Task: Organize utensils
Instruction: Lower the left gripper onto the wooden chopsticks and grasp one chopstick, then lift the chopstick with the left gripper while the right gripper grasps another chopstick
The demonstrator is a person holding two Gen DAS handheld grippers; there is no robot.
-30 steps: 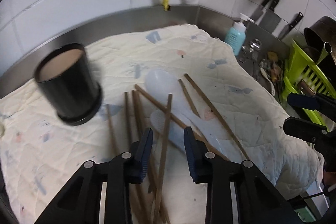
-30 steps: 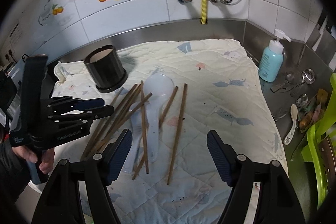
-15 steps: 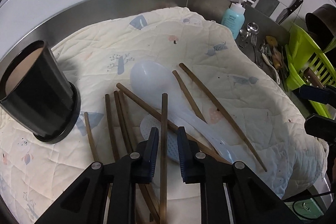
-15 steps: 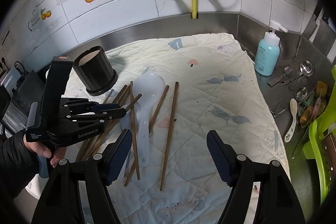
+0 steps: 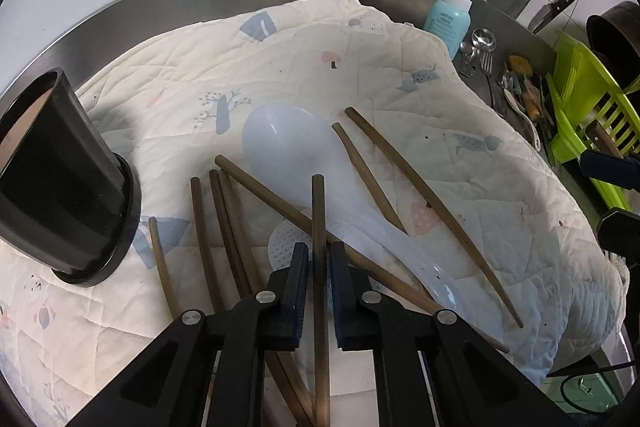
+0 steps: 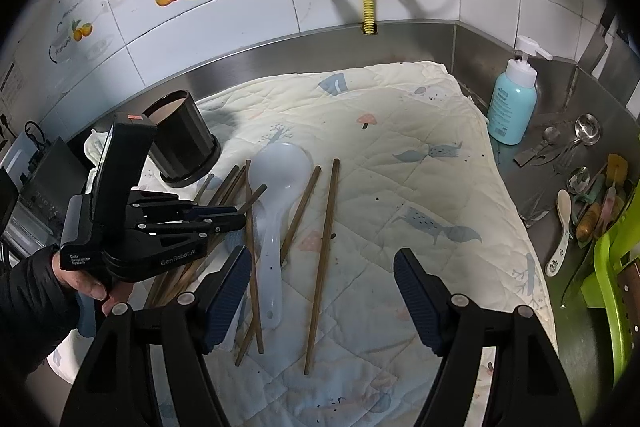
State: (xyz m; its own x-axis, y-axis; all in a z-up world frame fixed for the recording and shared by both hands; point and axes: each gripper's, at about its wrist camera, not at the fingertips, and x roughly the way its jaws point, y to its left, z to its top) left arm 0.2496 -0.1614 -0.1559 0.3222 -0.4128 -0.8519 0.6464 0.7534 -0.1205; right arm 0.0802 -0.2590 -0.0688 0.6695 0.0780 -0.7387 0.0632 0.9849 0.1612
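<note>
Since the earlier frame my left gripper [image 5: 319, 261] has dropped toward the pile and its jaws have just been closing; they now pinch one chopstick [image 5: 319, 211] that runs straight up between the pads. My right gripper [image 6: 320, 291] hangs wide open over the quilt's [image 6: 400, 155] near edge, gripping nothing. Beyond the left claw the other chopsticks [image 5: 224, 223] lie crossed with a white spoon [image 5: 288, 155] mid-quilt. A black cup [image 5: 60, 179] stands tilted at the quilt's left edge. A soap bottle [image 6: 512, 103] stands off its far right corner.
</note>
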